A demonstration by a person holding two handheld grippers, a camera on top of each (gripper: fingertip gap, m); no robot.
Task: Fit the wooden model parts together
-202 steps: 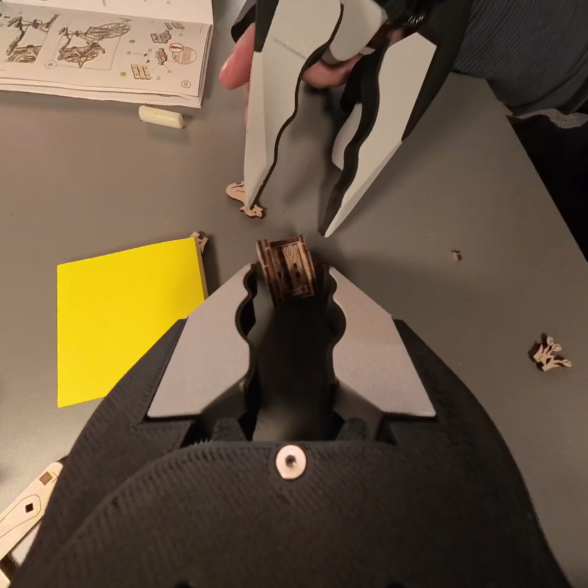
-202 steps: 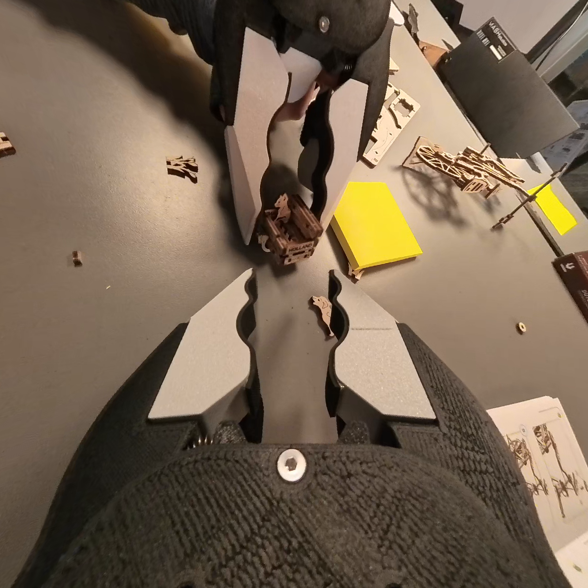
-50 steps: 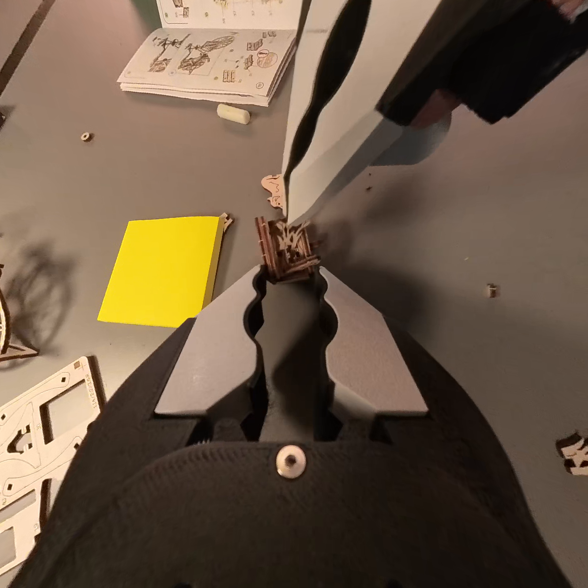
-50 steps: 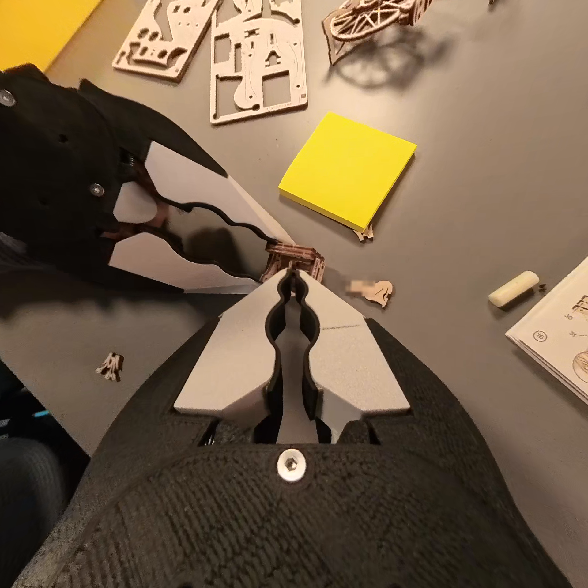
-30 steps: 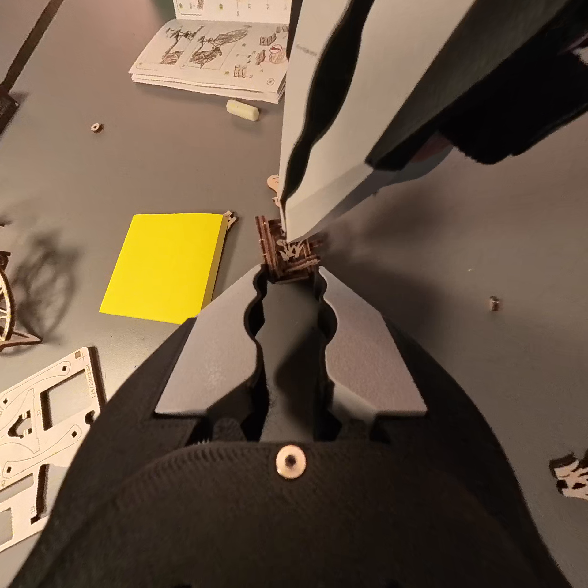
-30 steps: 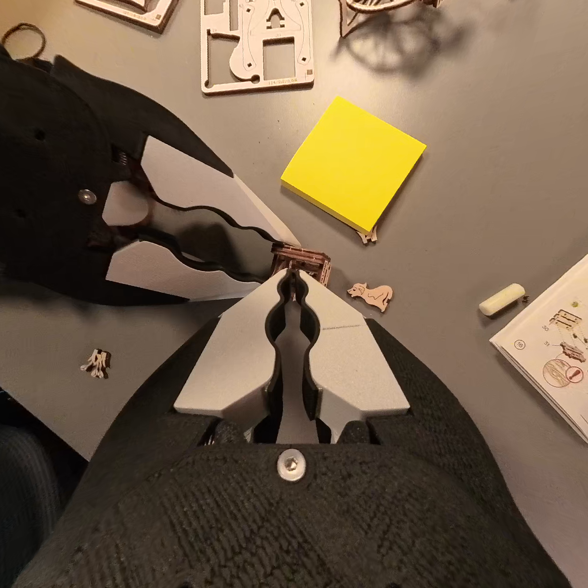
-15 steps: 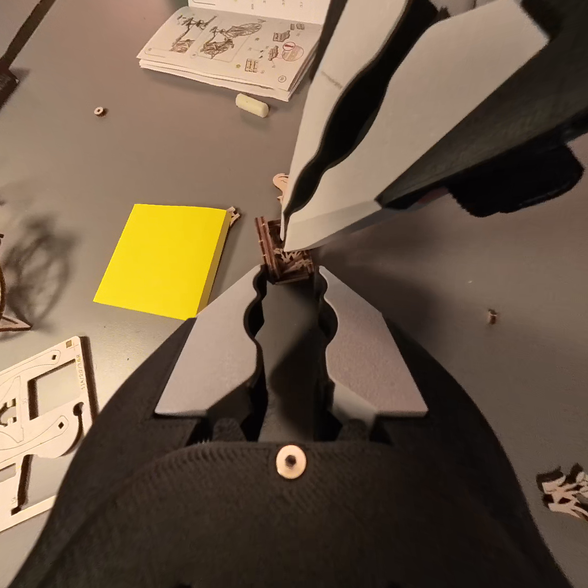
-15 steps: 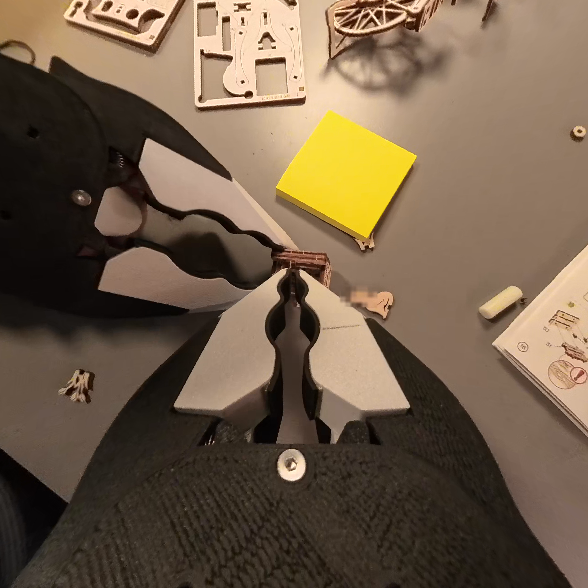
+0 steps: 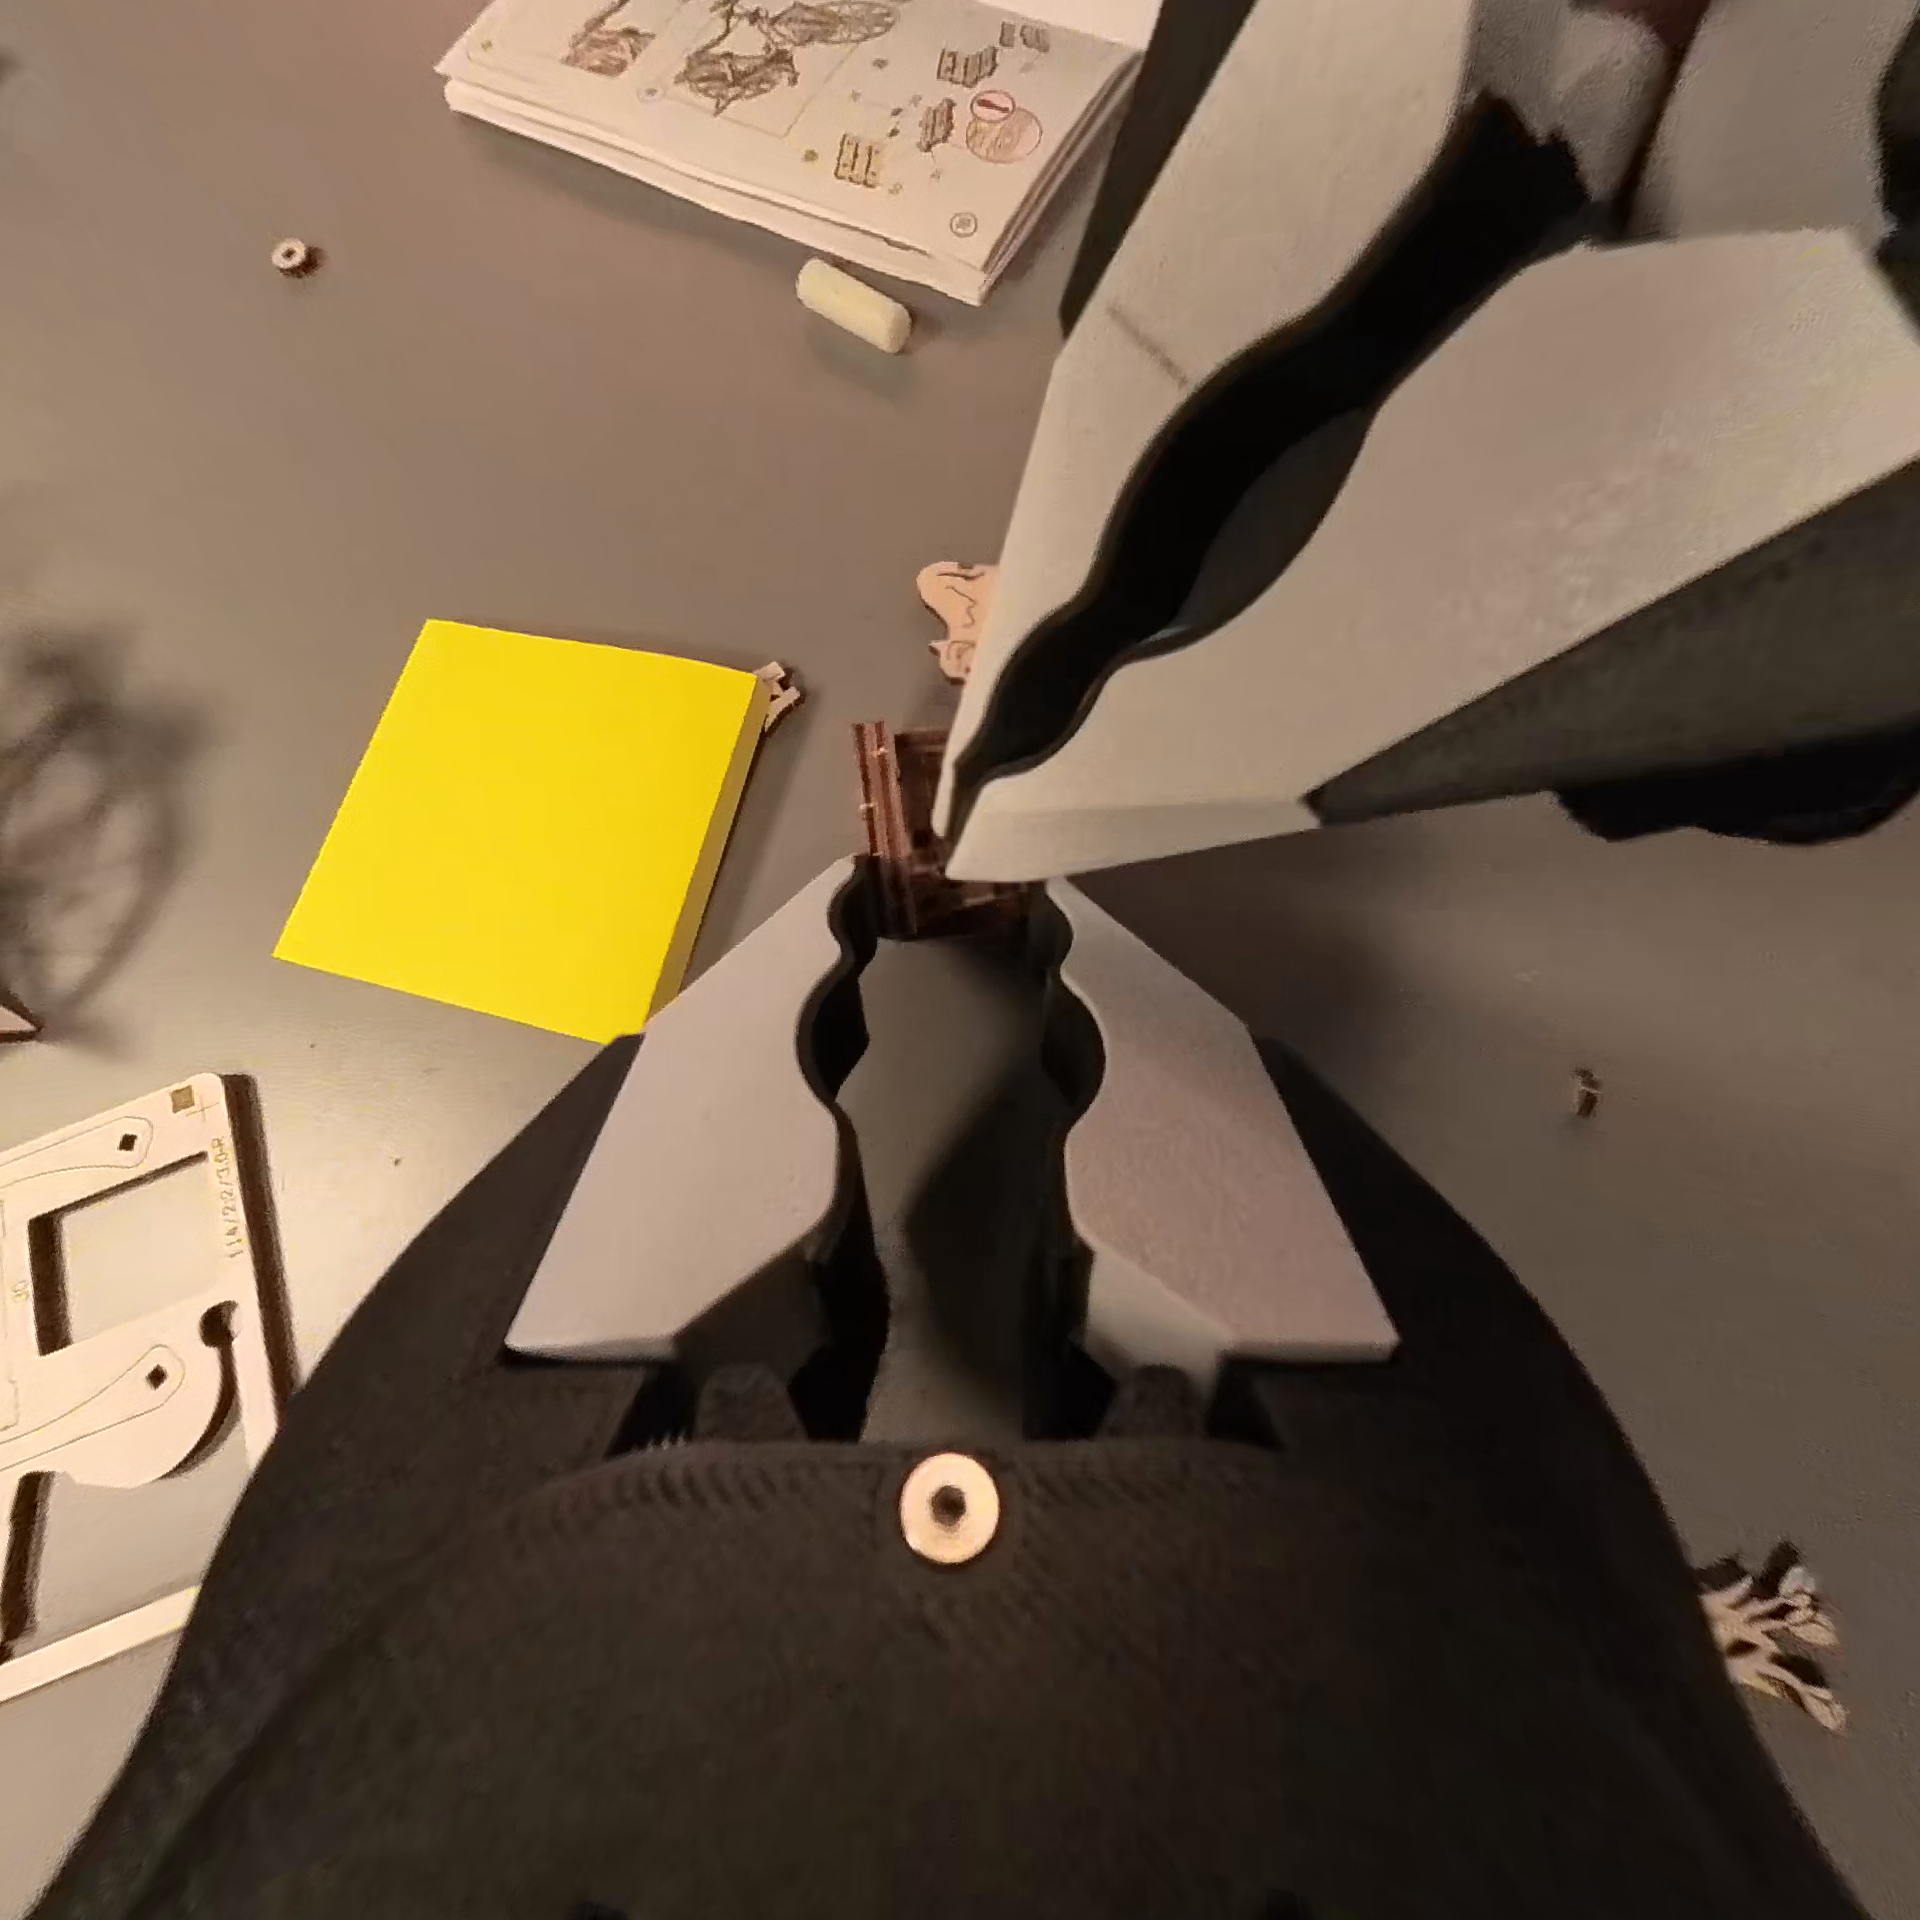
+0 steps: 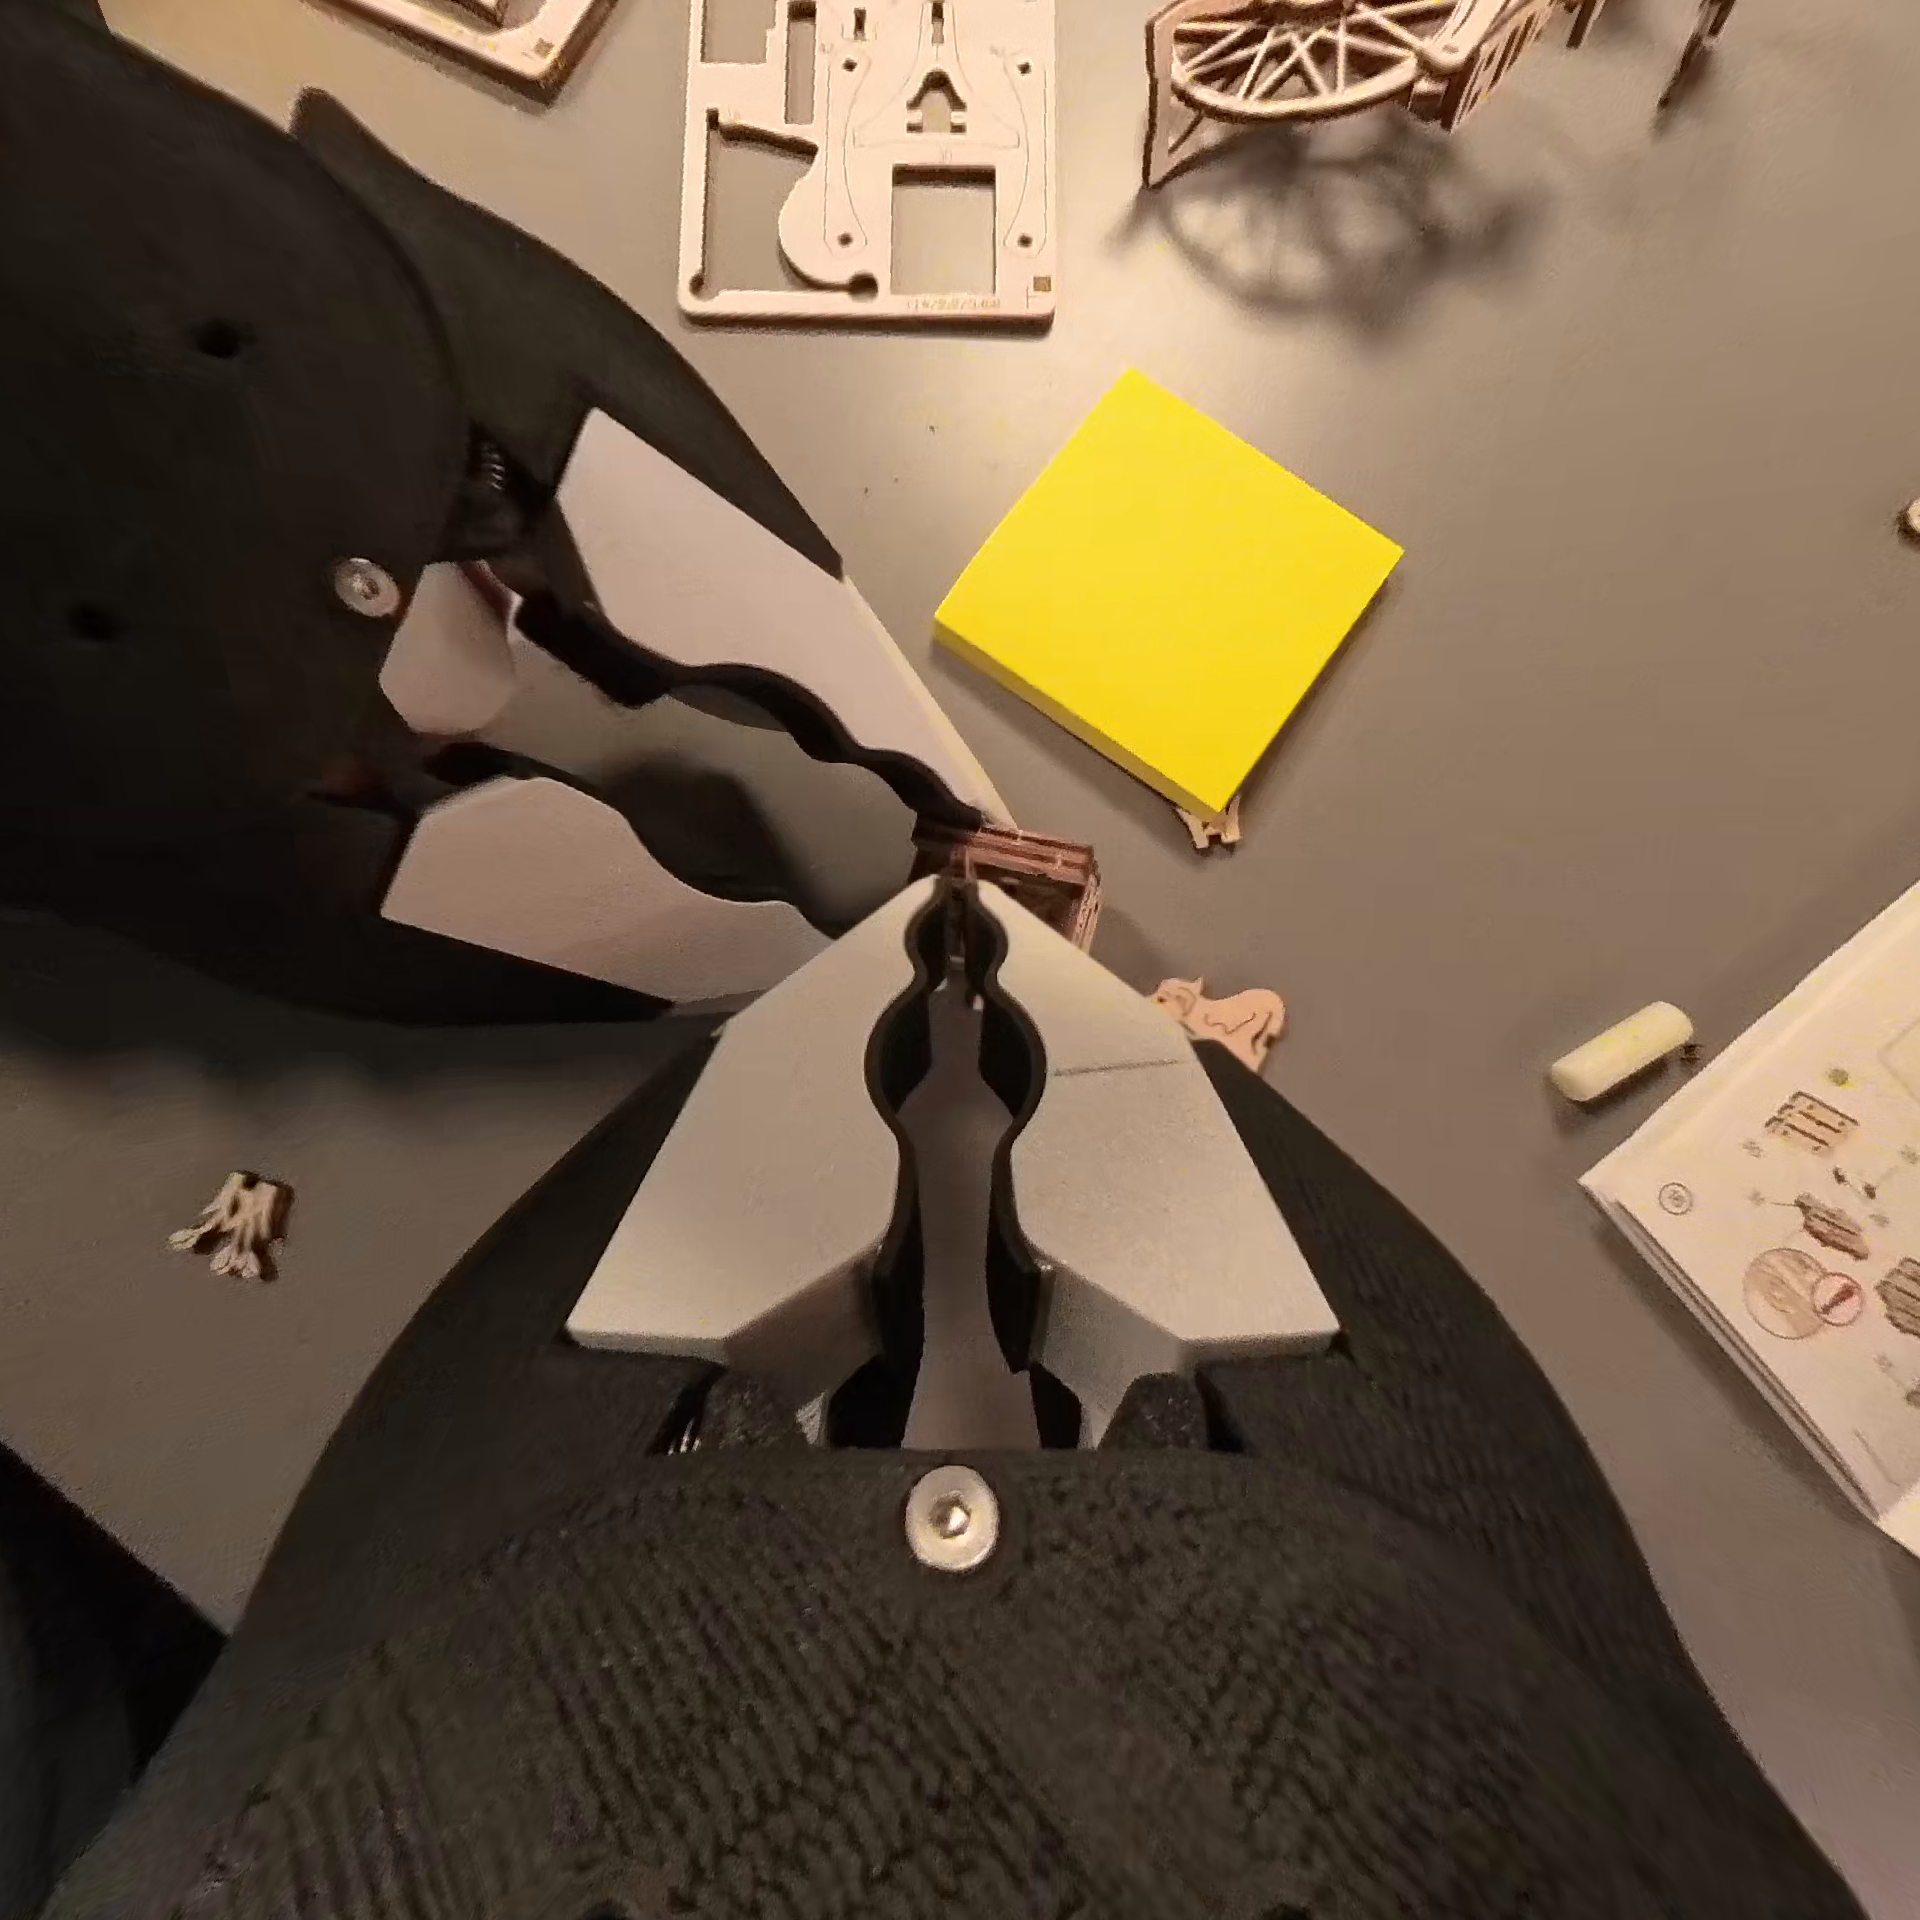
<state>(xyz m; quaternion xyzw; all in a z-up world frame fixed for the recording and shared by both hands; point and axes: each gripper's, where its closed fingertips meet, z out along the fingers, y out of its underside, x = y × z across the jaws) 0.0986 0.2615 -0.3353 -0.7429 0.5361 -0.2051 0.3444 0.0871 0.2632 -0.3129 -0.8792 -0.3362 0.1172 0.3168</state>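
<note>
A small dark wooden crate [image 9: 902, 831] is clamped between the tips of my left gripper [image 9: 945, 883], just above the grey table. My right gripper [image 10: 958, 888] is shut on a thin small wooden piece [image 10: 964, 940]. It holds that piece against the top of the crate [image 10: 1044, 868]. In the left wrist view the right gripper [image 9: 948, 842] reaches in from the upper right and covers most of the crate. In the right wrist view the left gripper [image 10: 925, 852] comes in from the left.
A yellow sticky pad [image 10: 1164, 592] lies just beyond the crate. A dog-shaped piece [image 10: 1231, 1013], a pale stick [image 10: 1621, 1049] and an instruction booklet [image 10: 1787, 1226] lie to the right. A punched part sheet [image 10: 868, 166] and a wheeled wooden model [image 10: 1309, 73] lie farther off. A small tuft-shaped piece [image 10: 234, 1236] lies to the left. Both grippers' tips are close together, under 4 cm apart.
Earlier the right gripper was open and empty near the dog piece. It then closed on a thin piece, swung over the crate, and has tilted lower onto it in the last second.
</note>
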